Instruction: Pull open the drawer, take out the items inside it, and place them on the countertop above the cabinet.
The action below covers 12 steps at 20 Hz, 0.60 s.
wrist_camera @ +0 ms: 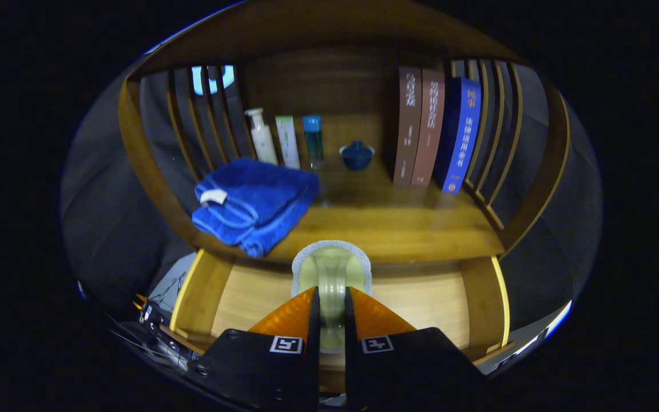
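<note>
Gripper (331,297) clamps drawer handle (332,280).

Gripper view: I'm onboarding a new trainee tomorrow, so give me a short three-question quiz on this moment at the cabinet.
1. True or false: the fingers are closed on the drawer handle.
2. Multiple choice: what lies on the countertop nearest the front edge, beyond the fingers? A) the blue towel B) the three books C) the small blue bowl
3. Fill in: behind the towel stand ___ toiletry containers in a row.

Key
1. True: both fingers press the pale green handle on the drawer front.
2. A: the blue towel lies at the front; the books and bowl sit further back.
3. Three: the containers.
</note>
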Tool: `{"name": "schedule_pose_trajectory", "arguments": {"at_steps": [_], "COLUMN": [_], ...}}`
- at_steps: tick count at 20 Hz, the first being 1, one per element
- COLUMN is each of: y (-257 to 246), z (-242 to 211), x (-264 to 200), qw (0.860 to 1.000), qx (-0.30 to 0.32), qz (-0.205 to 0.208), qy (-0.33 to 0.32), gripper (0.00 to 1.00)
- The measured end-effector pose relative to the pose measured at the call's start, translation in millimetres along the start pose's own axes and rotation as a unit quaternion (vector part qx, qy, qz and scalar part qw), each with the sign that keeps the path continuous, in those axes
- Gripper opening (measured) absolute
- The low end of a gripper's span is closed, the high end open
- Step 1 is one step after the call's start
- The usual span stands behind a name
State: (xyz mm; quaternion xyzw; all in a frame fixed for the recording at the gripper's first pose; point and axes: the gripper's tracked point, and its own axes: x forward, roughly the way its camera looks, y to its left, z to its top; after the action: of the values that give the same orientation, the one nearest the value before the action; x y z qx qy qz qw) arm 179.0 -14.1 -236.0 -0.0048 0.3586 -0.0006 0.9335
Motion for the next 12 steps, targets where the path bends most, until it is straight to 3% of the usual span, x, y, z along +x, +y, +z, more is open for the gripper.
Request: {"name": "schedule_pose_trajectory", "arguments": {"at_steps": [5, 12], "y": [-7.0, -22.8], "z": [60.6, 86.4], "x": [46.7, 110.5], "qw": [1.0, 0.999], "qx": [0.025, 0.03], "qz": [-0.003, -0.02], "qy": [-0.019, 0.019], "gripper": [0.23, 0.23]}}
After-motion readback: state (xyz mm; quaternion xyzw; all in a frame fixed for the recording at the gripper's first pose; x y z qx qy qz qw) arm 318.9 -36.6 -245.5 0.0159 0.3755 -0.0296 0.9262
